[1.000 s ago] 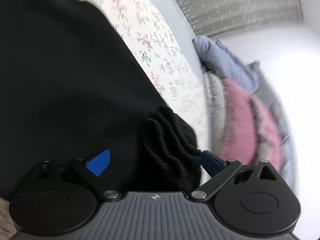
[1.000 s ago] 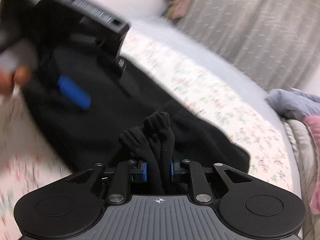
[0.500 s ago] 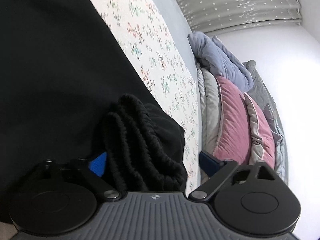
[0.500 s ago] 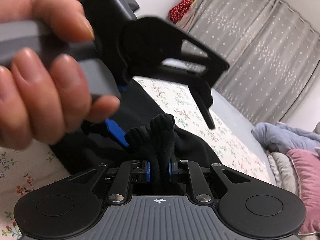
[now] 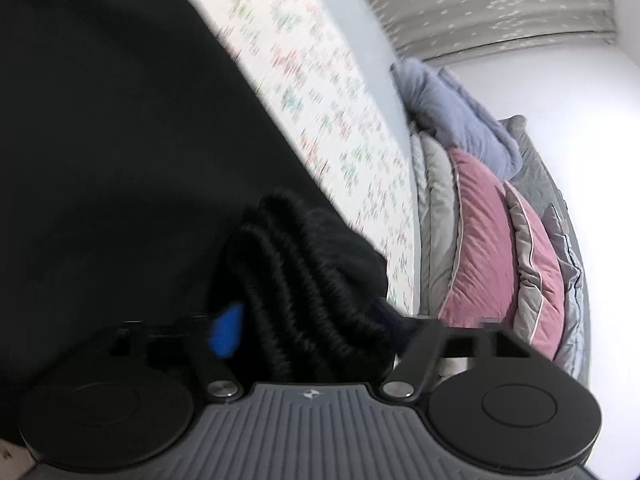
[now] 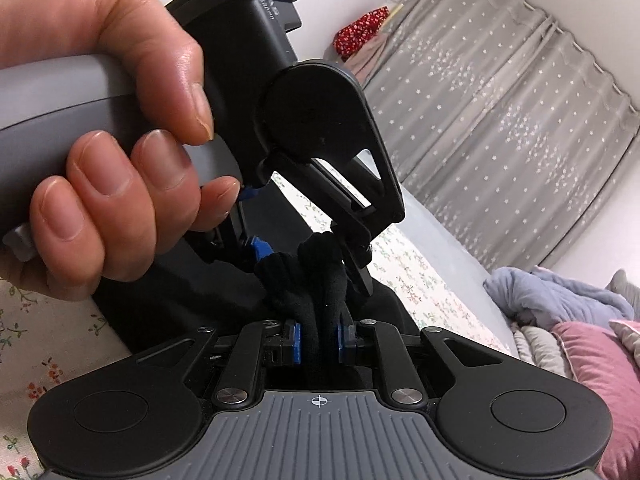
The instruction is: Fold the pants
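Black pants [image 5: 120, 160] lie spread on the bed, with one end gathered into a ribbed bunch [image 5: 312, 272]. My left gripper [image 5: 312, 324] straddles that bunch: the cloth fills the gap between its fingers, the left blue pad [image 5: 226, 332] lies against it and the right pad is hidden behind it. In the right wrist view my right gripper [image 6: 319, 340] is shut on the same bunch [image 6: 316, 280]. Just beyond it, the left gripper [image 6: 310, 260] comes down over the top of the bunch, held by a person's hand [image 6: 100, 160].
The floral sheet [image 5: 320, 100] runs past the pants to stacked pink, grey and blue quilts [image 5: 480, 240] at the bed's far end. Grey starred curtains [image 6: 500, 100] hang behind, with a red bundle [image 6: 360, 32] beside them.
The left gripper and its hand came in close over the bunch held by the right gripper. Its jaws narrowed until the cloth fills the gap. The right gripper kept its grip.
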